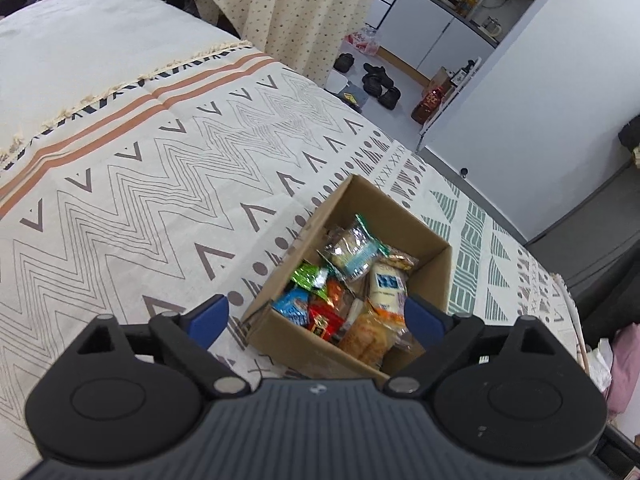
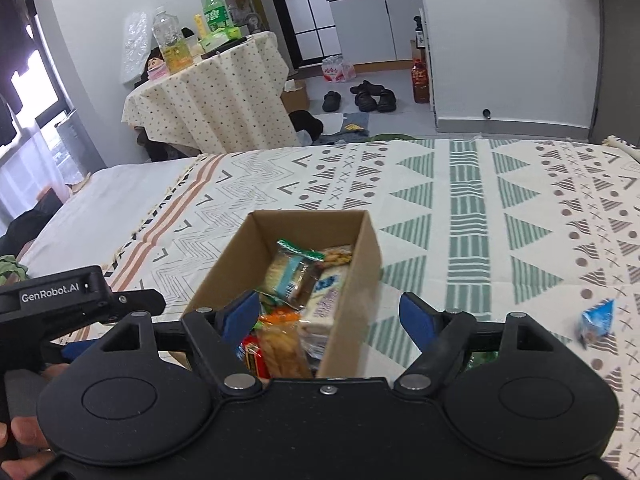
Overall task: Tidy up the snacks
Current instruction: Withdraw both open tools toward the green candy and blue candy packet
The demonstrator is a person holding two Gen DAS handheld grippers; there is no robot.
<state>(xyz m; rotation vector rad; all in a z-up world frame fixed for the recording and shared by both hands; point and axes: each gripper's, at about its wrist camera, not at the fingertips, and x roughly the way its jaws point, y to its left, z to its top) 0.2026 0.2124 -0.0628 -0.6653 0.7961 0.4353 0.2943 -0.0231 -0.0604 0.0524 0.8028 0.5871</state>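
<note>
Tools first: we see the left tool (image 1: 316, 318) with its blue pads spread wide and nothing between them, above the near end of the cardboard box (image 1: 434, 276). Our right tool (image 2: 330, 314) also stands apart, straddling the box's right wall without pressing it. "GenRobot.AI" reads on the left tool's body in the right wrist view. The box rests on the patterned bed cover (image 1: 160, 184), filled with snack packets (image 1: 360, 256); their print is too small to read. One blue packet (image 2: 596, 322) lies apart on the cover, blurred.
</note>
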